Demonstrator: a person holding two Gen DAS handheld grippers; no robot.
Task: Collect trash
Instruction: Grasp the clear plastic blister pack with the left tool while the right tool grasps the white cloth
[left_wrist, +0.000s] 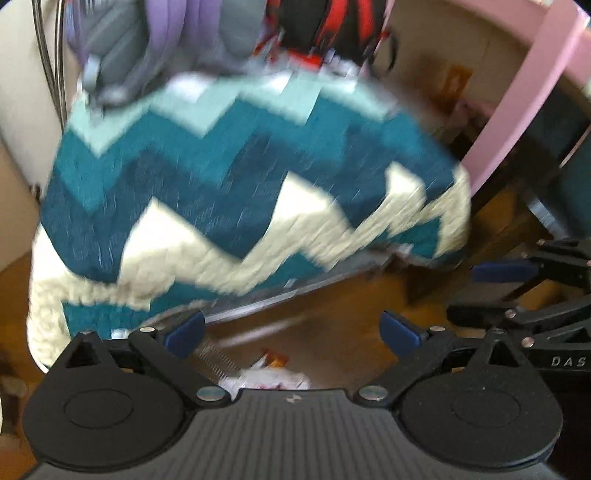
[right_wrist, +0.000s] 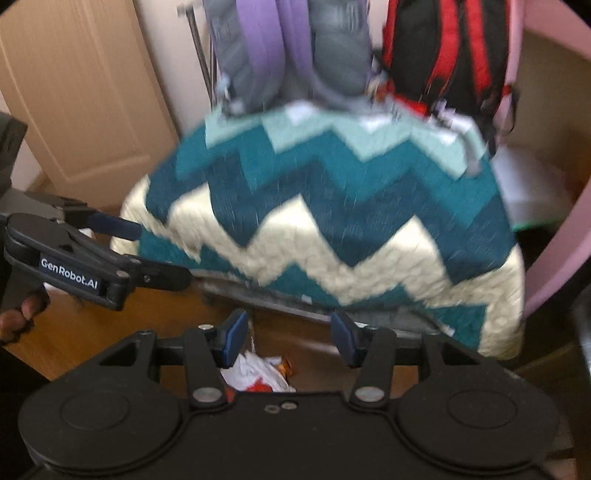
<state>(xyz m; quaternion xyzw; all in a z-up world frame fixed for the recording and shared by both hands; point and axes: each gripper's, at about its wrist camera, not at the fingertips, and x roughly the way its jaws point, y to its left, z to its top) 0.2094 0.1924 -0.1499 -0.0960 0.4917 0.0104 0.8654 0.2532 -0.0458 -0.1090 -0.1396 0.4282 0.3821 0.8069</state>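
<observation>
On the wooden floor, just in front of the chevron-patterned cushion and near its lower edge, lies a small heap of crumpled wrappers: white paper or plastic with red print and a bit of orange foil beside it. It shows in both wrist views, low down between the fingers of each tool, though both pictures are blurred.

The right hand-held gripper hangs directly over the heap, its blue pads moderately apart and holding nothing. The left hand-held gripper stands wide apart and empty too, off to the left, its fingers reaching toward the cushion's near corner.

To my eye the wrappers are featherlight, soft and crinkly; they will crush rather than resist, and a slick film could slide out of a loose pinch. The best hold looks to be the bunched white middle of the heap, where folds give bulk, not the thin loose edges. The orange scrap may need its own pick-up.

Behind the cushion stand a grey-purple backpack and a red-black backpack.
</observation>
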